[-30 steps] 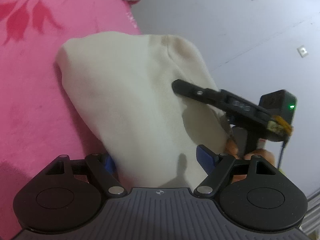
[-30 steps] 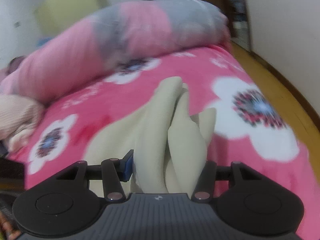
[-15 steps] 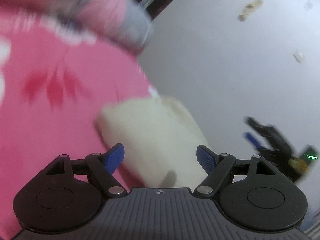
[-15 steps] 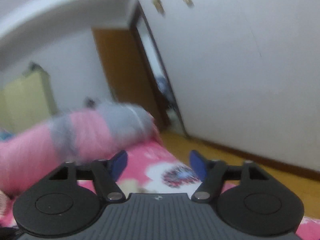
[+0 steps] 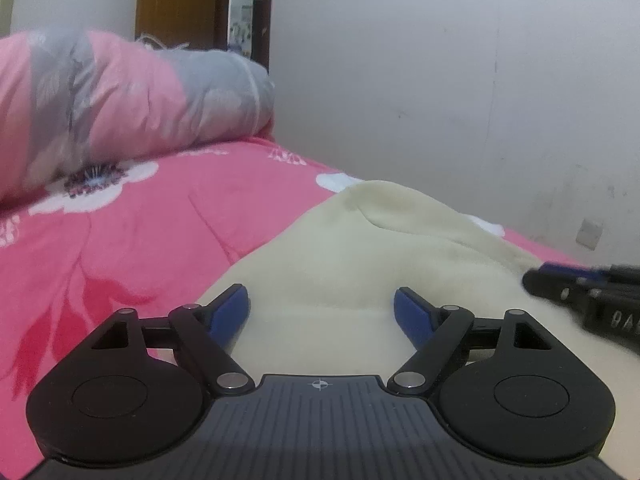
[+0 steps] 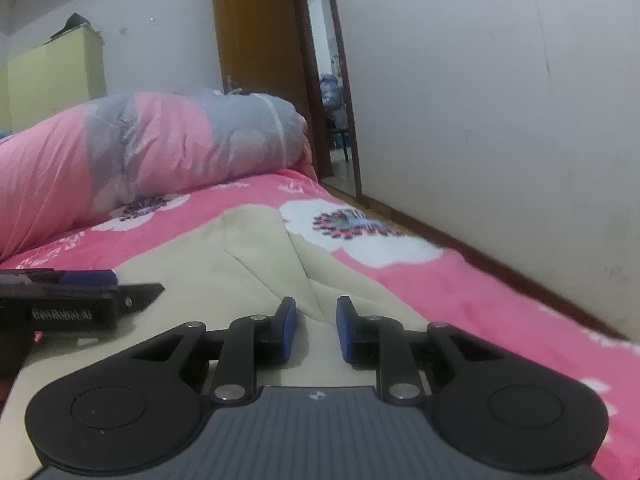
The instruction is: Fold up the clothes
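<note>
Fingers on your left gripper [image 5: 322, 312] stand spread wide with nothing between them; the cream cloth [image 5: 360, 264] lies on the bed [image 5: 140, 248] just under and ahead of them. Fingers on your right gripper [image 6: 316, 330] are drawn much closer, with a narrow gap left, and I cannot tell whether a ridge of the cloth [image 6: 256, 264] is caught in that gap or only lies below it.

Seen from the right, the cloth runs forward from the fingers in long overlapping layers, with a crease leading straight ahead of the gap and an edge off to the right, beyond which the bed shows. Seen from the left, it lies as a smooth mound whose far end rises ahead of the fingers, with your right gripper [image 5: 580, 300] low over it at the right.

My reading is that you are between grips: both tools sit low at the near end and neither plainly holds anything. That fits a half-made fold as well as a finished one being pressed flat. If another fold is wanted, each pair of fingers needs a clean layer edge, not a bunched ridge, and both ends must lift together so the layers stay aligned.
</note>
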Available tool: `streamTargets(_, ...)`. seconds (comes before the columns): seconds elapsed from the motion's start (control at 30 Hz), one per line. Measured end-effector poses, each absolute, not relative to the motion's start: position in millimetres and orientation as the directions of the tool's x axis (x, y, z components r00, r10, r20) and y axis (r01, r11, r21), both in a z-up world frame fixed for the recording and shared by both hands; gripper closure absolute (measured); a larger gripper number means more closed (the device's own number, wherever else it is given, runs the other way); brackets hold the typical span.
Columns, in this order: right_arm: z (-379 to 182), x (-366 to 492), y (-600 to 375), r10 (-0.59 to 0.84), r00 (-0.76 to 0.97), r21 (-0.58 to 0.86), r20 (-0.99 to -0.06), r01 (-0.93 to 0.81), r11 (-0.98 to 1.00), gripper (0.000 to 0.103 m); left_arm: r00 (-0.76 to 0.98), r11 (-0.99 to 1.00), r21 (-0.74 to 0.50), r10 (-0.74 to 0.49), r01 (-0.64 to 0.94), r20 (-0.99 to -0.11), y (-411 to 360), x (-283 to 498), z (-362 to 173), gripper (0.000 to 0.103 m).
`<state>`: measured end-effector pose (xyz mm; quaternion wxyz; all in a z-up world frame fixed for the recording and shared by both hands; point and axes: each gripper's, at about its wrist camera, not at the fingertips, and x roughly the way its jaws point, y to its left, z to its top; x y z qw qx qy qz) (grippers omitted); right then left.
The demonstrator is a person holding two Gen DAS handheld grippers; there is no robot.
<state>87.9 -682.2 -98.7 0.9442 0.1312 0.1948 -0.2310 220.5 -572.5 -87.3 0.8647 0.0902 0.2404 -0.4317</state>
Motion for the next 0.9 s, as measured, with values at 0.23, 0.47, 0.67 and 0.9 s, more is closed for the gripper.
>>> streamTargets(0.23, -97, 86, -671, -0.401, 0.819, 0.145, -0.411, 0.493, 0.858, 0.077, 0.516, 0.632, -0.043, -0.668, 0.774, -0.536, -564, 228, -70, 0.021)
streamTargets(0.47, -62, 18, -645, -0.506, 0.819, 0.278, -0.271, 0.57, 0.773, 0.056, 0.549, 0.664, -0.036, -0.646, 0.747, -0.53, -470, 191, -15, 0.02)
streamTargets(0.67, -24, -77, -582, -0.476, 0.838, 0.29, -0.267, 0.541, 0.79, 0.055, 0.486, 0.603, -0.109, -0.725, 0.79, -0.488, -380, 108, 30, 0.016)
streamTargets(0.9, 11, -152, -485, -0.391, 0.864, 0.261, -0.318, 0.476, 0.84, 0.014, 0.438, 0.564, -0.203, -0.781, 0.801, -0.445, -282, 15, 45, 0.009)
